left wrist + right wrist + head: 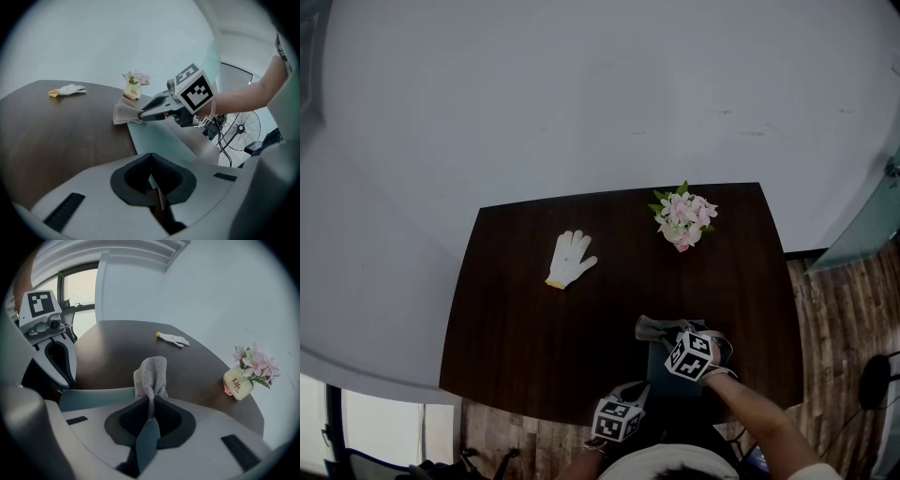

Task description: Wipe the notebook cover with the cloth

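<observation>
A pale teal notebook point(161, 138) lies at the near edge of the dark table, and it shows darker in the head view point(659, 373). My right gripper point(150, 401) is shut on a grey cloth point(151, 373). The cloth point(124, 114) rests at the notebook's far corner, hanging over onto the table. My left gripper point(152, 176) is shut on the notebook's near edge, where a thin sliver of the cover shows between its jaws. From above, the right gripper point(667, 336) is just ahead of the left gripper point(639, 398).
A white work glove point(571, 258) lies on the dark wooden table point(516, 319) at the far left. A small pot of pink flowers point(683, 220) stands at the far right. A fan point(246, 129) stands on the floor beyond the table's right side.
</observation>
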